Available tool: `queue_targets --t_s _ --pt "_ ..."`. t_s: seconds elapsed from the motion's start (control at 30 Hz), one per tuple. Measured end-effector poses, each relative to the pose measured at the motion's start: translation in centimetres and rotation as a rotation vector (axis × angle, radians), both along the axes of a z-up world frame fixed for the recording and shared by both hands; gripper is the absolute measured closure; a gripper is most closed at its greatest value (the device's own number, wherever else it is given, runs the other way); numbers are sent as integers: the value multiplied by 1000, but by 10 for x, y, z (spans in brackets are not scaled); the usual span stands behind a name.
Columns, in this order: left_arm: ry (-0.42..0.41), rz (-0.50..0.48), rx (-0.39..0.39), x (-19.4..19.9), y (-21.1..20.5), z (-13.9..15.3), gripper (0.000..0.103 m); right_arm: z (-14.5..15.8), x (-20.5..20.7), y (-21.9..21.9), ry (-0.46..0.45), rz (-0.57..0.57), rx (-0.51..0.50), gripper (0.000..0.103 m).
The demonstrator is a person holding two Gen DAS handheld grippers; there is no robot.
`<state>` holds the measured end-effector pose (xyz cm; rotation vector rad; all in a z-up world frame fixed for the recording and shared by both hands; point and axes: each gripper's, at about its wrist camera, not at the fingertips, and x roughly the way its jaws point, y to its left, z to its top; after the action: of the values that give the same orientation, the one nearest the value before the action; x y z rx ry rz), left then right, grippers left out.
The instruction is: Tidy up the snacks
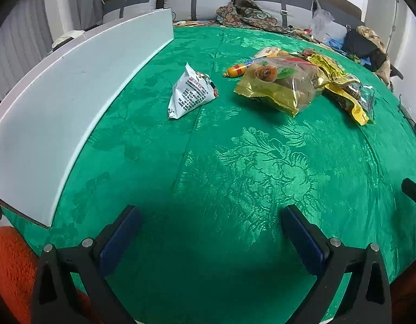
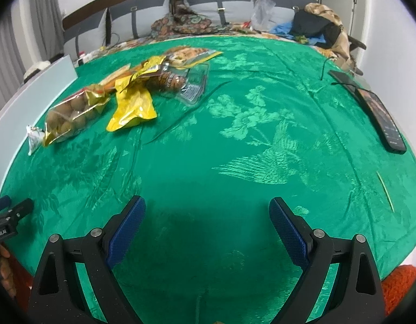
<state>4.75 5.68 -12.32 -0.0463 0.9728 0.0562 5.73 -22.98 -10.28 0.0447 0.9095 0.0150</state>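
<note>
While hovering low over the green tablecloth (image 1: pixel 208 162), left gripper (image 1: pixel 210 226) spread wide, gripping nothing; right gripper (image 2: pixel 208 216) likewise spread wide and empty above the same cloth; snacks lying well ahead of both: white packet (image 1: pixel 190 93) apart on its own, beside the white board (image 1: pixel 72 89); gold bag (image 1: pixel 280 86) to its right, touching a small orange sausage (image 1: pixel 236 70) and overlapping yellow packets (image 1: pixel 340 81); dark remote (image 2: pixel 380 116) near the cloth's right edge, well apart from the pile.
</note>
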Motion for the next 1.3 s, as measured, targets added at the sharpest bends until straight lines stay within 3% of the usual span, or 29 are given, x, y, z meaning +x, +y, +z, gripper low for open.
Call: queue_targets --t_s 0.23,0.4,0.53,0.6,0.67,0.83,0.93,0.97,1.1,1.3 --pt "17 -37 -24 -2 6 3 0 -6 1 10 17 45 -7 8" --pt "19 -29 -130 16 21 13 0 -8 0 15 21 64 -22 8" --pt "31 -79 -51 57 27 26 1 -8 -1 16 19 73 -24 8" --pt "55 -99 1 77 30 25 8 -8 -2 17 18 78 -27 8" --pt "69 -111 9 96 36 25 23 -7 0 17 19 79 -27 8" --pt "78 -177 -6 125 33 22 34 -7 0 17 19 80 -26 8" --pt "69 -214 56 126 23 17 58 -7 0 18 19 83 -35 8" --pt "57 -216 56 123 22 18 62 -7 -1 18 18 84 -37 8" --pt "37 -216 47 101 20 20 66 -8 -1 18 15 86 -39 8" --pt "61 -231 17 51 10 21 64 -8 0 19 9 80 -48 7"
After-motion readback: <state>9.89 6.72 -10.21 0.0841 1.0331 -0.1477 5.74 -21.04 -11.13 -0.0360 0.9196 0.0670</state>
